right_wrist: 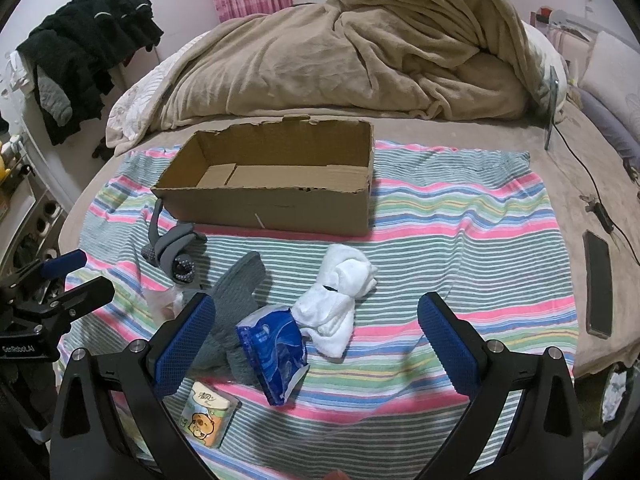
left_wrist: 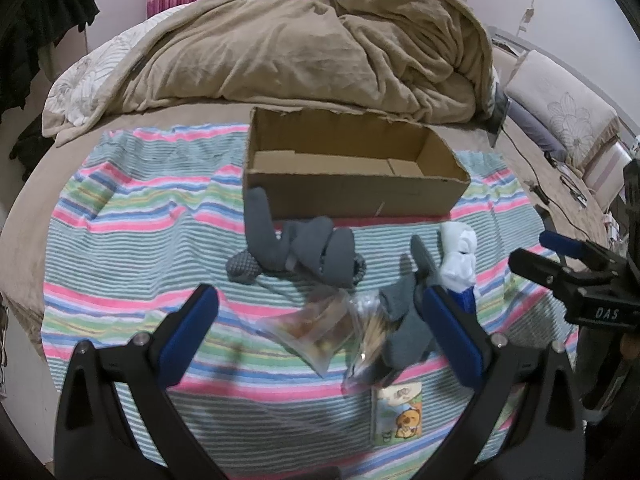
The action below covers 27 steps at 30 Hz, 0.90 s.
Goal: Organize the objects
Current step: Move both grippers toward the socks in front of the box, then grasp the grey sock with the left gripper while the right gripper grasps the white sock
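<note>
Cardboard box (right_wrist: 264,196) sits open on the striped towel (right_wrist: 460,248), socks and packets loose just before it. I read both tongs spread apart, holding nothing: left gripper (left_wrist: 318,322), right gripper (right_wrist: 316,334). Clear bags (left_wrist: 320,328) are blurred; contents unreadable.

Left gripper (left_wrist: 318,322) fingers spread wide, holding nothing; right gripper (right_wrist: 316,330) likewise, fingers parted.

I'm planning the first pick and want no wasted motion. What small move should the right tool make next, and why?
Probably lower the right tool onto the blue packet. Both tools are open and hold nothing, the cardboard box is empty, and the packet lies loose on the striped towel almost between the right tool's fingers.
</note>
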Motion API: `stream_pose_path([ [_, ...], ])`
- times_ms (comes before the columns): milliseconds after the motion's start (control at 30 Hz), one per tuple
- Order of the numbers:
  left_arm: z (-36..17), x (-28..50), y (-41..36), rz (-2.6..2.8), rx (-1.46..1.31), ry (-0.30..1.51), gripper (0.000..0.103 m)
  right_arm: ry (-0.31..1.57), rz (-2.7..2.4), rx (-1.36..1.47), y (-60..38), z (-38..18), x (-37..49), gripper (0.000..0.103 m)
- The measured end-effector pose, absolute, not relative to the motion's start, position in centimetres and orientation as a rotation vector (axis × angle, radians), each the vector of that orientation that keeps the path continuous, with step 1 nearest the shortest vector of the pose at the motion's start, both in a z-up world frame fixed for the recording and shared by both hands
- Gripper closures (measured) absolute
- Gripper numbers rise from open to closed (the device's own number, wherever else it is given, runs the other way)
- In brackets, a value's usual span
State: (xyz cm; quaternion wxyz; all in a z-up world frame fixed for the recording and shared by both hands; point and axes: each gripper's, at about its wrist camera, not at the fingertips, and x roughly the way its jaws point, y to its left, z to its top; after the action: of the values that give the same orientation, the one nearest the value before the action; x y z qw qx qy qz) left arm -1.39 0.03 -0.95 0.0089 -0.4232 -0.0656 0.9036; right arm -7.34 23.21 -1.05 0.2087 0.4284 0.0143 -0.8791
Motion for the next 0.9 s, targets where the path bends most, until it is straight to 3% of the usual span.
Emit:
stream_pose_path([
  [900,-7.3,-8.8,-1.3,2.707,-1.475,-0.167,0.001,-0.011,-2.389,1.355,23.4,-6.6,-12.5,0.005],
])
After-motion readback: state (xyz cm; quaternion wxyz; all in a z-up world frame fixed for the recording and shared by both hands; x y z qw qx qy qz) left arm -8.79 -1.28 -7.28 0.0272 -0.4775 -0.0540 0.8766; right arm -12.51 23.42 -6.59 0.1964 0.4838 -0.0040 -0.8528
